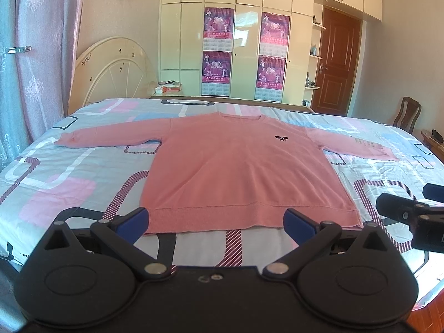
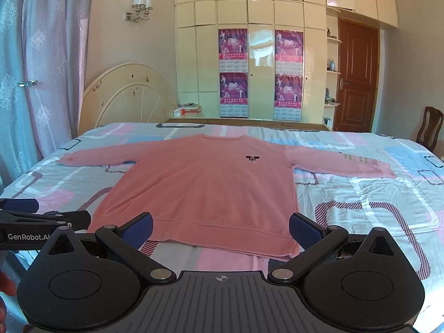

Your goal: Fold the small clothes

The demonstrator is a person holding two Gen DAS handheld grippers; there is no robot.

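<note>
Two open grippers — left gripper [image 1: 216, 223], right gripper [image 2: 221, 229] — sweater [image 1: 238, 166], bed [image 1: 69, 172]

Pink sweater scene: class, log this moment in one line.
pink sweater: flat on bed, unfolded | left gripper: open | right gripper: open

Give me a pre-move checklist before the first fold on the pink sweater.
1. Pink sweater laid flat on the bed, front up: ok.
2. Both sleeves spread out to the sides: ok.
3. Left gripper open, nothing held: ok.
4. Right gripper open, nothing held: ok.
5. Both grippers near the hem, ahead of any grasp: ok.
6. Fingertips clear of the fabric: cannot tell, they overlap the hem in both wrist views.
</note>
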